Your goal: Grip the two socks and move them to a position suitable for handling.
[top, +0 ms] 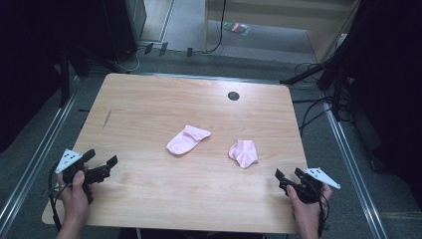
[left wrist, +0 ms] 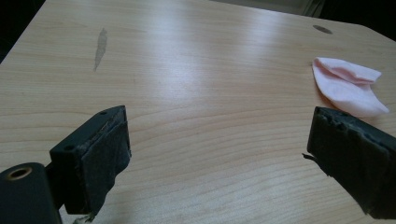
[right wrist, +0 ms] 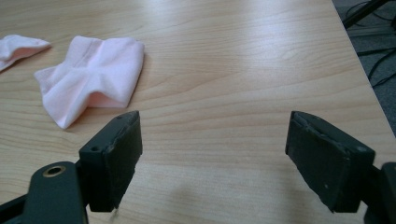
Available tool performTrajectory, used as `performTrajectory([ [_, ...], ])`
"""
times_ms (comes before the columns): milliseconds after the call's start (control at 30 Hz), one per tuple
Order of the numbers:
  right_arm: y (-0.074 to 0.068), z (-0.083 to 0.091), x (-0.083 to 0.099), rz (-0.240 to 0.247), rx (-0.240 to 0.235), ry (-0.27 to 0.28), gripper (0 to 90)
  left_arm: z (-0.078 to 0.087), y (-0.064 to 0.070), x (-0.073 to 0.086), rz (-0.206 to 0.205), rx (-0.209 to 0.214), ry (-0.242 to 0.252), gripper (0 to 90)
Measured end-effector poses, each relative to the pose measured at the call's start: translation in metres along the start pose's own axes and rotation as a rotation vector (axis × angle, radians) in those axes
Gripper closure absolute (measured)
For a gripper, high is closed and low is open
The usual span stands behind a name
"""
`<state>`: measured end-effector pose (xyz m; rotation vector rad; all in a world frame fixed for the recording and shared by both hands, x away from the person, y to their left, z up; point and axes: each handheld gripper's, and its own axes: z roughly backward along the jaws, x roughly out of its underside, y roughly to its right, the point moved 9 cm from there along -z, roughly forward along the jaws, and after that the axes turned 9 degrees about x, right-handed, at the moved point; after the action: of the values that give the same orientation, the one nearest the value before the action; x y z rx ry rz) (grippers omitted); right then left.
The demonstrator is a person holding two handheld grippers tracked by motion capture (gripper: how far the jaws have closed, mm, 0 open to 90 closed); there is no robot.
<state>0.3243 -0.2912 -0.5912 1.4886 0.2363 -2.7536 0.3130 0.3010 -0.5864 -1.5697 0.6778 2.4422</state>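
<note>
While both grippers rest near the front corners, the bench (top: pixel 149 99), a pale wood-grain slab with rounded corners, carries two soft pink socks near its centre. The left sock (top: pixel 186 139) lies flat, long axis angled toward the far right corner; the right sock (top: pixel 244 153) is crumpled, nearer the right edge. Left gripper (top: pixel 102 167) and right gripper (top: pixel 287 177) both hold their fingers (right wrist: pixel 116 158) wide apart, empty. Judged nearer: right gripper to right sock
</note>
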Motion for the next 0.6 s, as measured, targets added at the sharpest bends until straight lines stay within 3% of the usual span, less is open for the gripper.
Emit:
performTrajectory([
  [100, -0.002, 0.002, -0.006, 0.005, -0.003, 0.008, 19.0, 0.000, 0.000, 0.000, -0.003, -0.002, -0.002, 5.8],
  [300, -0.019, 0.008, -0.019, 0.028, -0.018, 0.032, 19.0, -0.001, 0.000, 0.000, -0.002, -0.002, -0.003, 5.9],
  [333, -0.031, 0.009, -0.024, 0.035, -0.029, 0.034, 19.4, -0.001, 0.001, 0.000, -0.008, -0.001, -0.004, 5.8],
  [467, -0.054, 0.009, -0.033, 0.022, -0.069, 0.034, 22.9, -0.002, 0.001, 0.000, -0.012, -0.004, -0.014, 5.8],
  [567, -0.073, 0.006, -0.035, 0.062, -0.086, 0.017, 25.0, -0.002, 0.001, 0.001, -0.019, -0.007, -0.018, 5.8],
  [600, -0.073, 0.006, -0.035, 0.062, -0.086, 0.017, 25.0, -0.002, 0.001, 0.001, -0.020, -0.007, -0.018, 5.8],
])
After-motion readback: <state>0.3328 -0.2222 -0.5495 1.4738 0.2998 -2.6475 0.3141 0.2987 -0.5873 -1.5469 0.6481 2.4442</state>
